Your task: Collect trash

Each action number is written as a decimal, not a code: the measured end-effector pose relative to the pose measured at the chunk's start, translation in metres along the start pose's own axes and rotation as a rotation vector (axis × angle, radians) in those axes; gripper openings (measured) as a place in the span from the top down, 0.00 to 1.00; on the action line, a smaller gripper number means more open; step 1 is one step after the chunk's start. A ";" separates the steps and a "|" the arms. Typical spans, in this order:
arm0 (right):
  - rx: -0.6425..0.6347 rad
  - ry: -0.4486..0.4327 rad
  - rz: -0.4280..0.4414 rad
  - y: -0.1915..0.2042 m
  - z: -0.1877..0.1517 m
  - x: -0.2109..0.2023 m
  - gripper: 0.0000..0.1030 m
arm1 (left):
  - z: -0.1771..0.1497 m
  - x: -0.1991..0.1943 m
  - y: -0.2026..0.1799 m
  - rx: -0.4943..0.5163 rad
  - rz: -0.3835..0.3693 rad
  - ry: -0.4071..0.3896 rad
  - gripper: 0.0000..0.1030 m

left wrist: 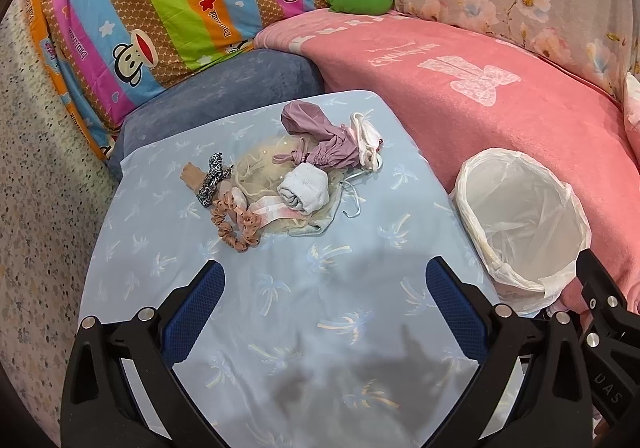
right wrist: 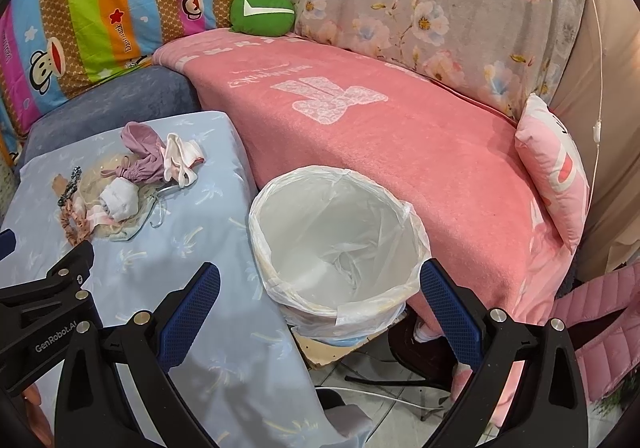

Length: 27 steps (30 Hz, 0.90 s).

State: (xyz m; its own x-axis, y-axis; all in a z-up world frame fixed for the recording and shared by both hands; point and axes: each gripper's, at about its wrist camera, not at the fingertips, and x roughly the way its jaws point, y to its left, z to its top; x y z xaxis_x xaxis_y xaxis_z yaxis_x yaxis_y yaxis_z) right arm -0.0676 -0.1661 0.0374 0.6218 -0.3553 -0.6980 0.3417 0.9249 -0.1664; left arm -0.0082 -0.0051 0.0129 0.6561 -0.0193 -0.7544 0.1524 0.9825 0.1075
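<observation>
My left gripper [left wrist: 324,288] hangs with its blue-padded fingers spread wide and nothing between them, above the near part of a table under a pale blue palm-print cloth [left wrist: 168,256]. My right gripper [right wrist: 320,292] is just as wide open and just as empty, its fingers framing the near rim of the bin.

The bin is my landmark: a white wastebasket lined with a clear plastic bag [right wrist: 336,236], standing just beside the table's right edge, against a pink blanket [right wrist: 400,135] that covers the couch behind it. Only the crumpled liner shows inside it.

The trash lies in one small heap on the table, left of the bin and farther from me. Nearest the bin is a white cloth with pink trim [left wrist: 368,143], touching a mauve folded fabric piece with a tie [left wrist: 320,135]. Against those rests a rolled white sock [left wrist: 304,187], on top of a cream mesh piece [left wrist: 256,167]. On the heap's far-left side, away from the bin, lie a black-and-white patterned scrunchie [left wrist: 212,179], a salmon dotted scrunchie [left wrist: 236,224] and a scrap of brown cardboard [left wrist: 192,173].

Beyond the bin, at the back of the blanket, sits a green cushion [right wrist: 262,11].
</observation>
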 end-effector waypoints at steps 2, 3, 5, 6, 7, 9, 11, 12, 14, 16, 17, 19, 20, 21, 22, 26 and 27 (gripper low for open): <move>-0.001 0.000 0.000 0.000 0.000 0.000 0.06 | 0.000 -0.001 0.000 0.000 -0.001 -0.003 0.06; -0.001 0.001 -0.001 0.000 0.000 0.000 0.06 | 0.000 -0.001 0.000 -0.001 -0.002 -0.002 0.06; -0.001 0.000 -0.002 0.000 0.000 -0.001 0.06 | 0.000 -0.001 0.000 -0.002 -0.003 0.000 0.06; -0.001 0.000 -0.002 0.000 0.000 -0.001 0.06 | 0.000 -0.001 0.000 -0.002 -0.003 0.000 0.06; 0.000 0.000 -0.003 0.000 0.000 -0.001 0.06 | -0.001 0.000 0.000 -0.001 -0.001 -0.001 0.06; 0.000 0.000 -0.003 0.000 0.000 -0.001 0.06 | -0.001 -0.001 0.001 -0.001 -0.002 -0.002 0.06; 0.000 0.001 -0.005 -0.001 0.001 -0.001 0.06 | 0.000 -0.001 0.001 -0.001 -0.003 -0.002 0.06; 0.000 0.000 -0.006 -0.001 0.001 -0.001 0.06 | 0.000 -0.001 0.001 -0.001 -0.003 -0.002 0.06; -0.001 0.000 -0.007 -0.002 0.002 -0.001 0.06 | 0.000 -0.001 0.001 -0.001 -0.003 -0.001 0.06; 0.000 0.001 -0.008 -0.002 0.002 -0.001 0.06 | 0.000 -0.001 0.001 0.000 -0.004 -0.001 0.06; -0.001 0.002 -0.009 -0.002 0.001 -0.001 0.06 | 0.000 -0.001 0.001 0.001 -0.005 -0.001 0.06; -0.001 0.002 -0.009 -0.002 0.001 -0.001 0.06 | 0.000 -0.001 0.001 0.000 -0.005 -0.001 0.06; -0.001 0.002 -0.009 -0.002 0.001 -0.001 0.06 | 0.000 -0.001 0.001 0.000 -0.005 -0.001 0.06; -0.001 0.002 -0.010 -0.002 0.001 -0.001 0.06 | 0.000 -0.001 0.001 0.000 -0.004 -0.001 0.06; -0.001 0.002 -0.009 -0.003 0.001 -0.001 0.06 | 0.000 -0.001 0.001 0.000 -0.004 -0.001 0.06; -0.001 0.002 -0.010 -0.002 0.001 -0.001 0.06 | 0.000 -0.001 0.001 0.000 -0.004 -0.002 0.06; -0.001 0.001 -0.010 -0.002 0.001 -0.001 0.06 | 0.000 -0.001 0.000 0.000 -0.004 -0.002 0.06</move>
State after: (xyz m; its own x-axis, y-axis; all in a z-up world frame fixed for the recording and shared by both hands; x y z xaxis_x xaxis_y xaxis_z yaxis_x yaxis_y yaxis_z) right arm -0.0680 -0.1682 0.0395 0.6172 -0.3647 -0.6972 0.3478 0.9213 -0.1741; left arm -0.0088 -0.0046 0.0136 0.6569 -0.0233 -0.7536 0.1548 0.9824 0.1045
